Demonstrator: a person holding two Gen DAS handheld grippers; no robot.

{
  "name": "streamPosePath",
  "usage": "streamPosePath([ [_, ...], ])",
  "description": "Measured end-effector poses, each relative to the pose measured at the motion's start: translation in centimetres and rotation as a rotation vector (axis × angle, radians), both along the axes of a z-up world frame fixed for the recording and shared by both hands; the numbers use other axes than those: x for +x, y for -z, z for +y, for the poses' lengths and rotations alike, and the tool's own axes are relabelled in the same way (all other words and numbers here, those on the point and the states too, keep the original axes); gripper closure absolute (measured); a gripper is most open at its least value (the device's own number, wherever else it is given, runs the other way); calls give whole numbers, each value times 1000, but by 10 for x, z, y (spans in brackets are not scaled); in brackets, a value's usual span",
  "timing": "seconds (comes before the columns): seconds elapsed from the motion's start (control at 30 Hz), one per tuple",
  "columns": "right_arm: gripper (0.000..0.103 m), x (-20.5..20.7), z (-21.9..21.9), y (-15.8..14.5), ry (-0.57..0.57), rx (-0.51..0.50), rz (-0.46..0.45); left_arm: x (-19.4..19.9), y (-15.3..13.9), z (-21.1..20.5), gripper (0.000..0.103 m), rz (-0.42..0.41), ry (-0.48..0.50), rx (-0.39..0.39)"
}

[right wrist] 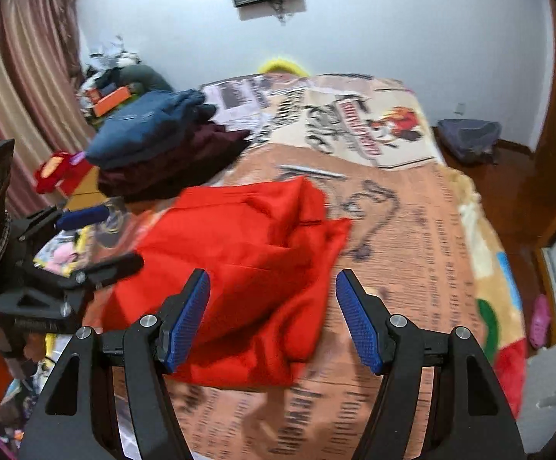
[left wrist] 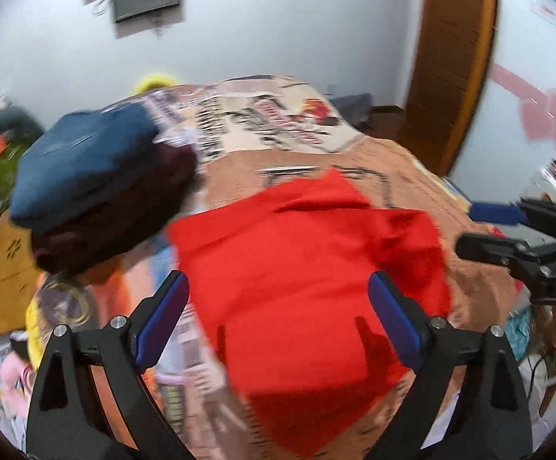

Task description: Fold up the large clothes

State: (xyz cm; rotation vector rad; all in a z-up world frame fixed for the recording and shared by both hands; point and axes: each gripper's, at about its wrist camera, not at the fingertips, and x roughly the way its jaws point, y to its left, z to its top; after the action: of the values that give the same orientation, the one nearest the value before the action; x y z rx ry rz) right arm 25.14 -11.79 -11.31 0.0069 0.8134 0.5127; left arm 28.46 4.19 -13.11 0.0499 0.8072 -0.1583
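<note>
A red garment (left wrist: 297, 260) (right wrist: 239, 237) lies partly folded and rumpled on the patterned bed cover (left wrist: 278, 122) (right wrist: 412, 230). My left gripper (left wrist: 278, 280) hovers over its near part, jaws wide apart, nothing pinched between the blue pads. My right gripper (right wrist: 273, 274) stands open above the garment's near right edge, its pads clear of the cloth. Each gripper shows in the other's view: the right gripper (left wrist: 489, 245) at the garment's right side, the left gripper (right wrist: 105, 264) at its left side.
A stack of folded clothes, blue (left wrist: 86, 165) (right wrist: 151, 126) over maroon (right wrist: 170, 165), sits on the bed's far left. Clutter and a curtain (right wrist: 17, 96) lie left of the bed. A wooden door (left wrist: 454, 57), a dark bag (right wrist: 469, 138) and a pink slipper (right wrist: 540, 318) are on the right.
</note>
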Motion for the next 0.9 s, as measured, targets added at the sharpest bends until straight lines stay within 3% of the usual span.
streamPosePath([
  [0.2, 39, 17, 29, 33, -24, -38, 91, -2, 32, 50, 8, 84, -88, -24],
  [0.33, 39, 30, 32, 53, -2, -28, 169, 0, 65, 50, 8, 174, -72, -57],
  [0.57, 39, 48, 29, 63, 51, 23, 174, -1, 83, 37, 6, 144, -70, -57],
  [0.7, 86, 51, 29, 56, 35, 32, 155, -3, 84, 36, 5, 142, -75, -48],
  [0.9, 95, 32, 10, 19, 9, 82, 67, -3, 64, 38, 5, 134, -70, -44],
])
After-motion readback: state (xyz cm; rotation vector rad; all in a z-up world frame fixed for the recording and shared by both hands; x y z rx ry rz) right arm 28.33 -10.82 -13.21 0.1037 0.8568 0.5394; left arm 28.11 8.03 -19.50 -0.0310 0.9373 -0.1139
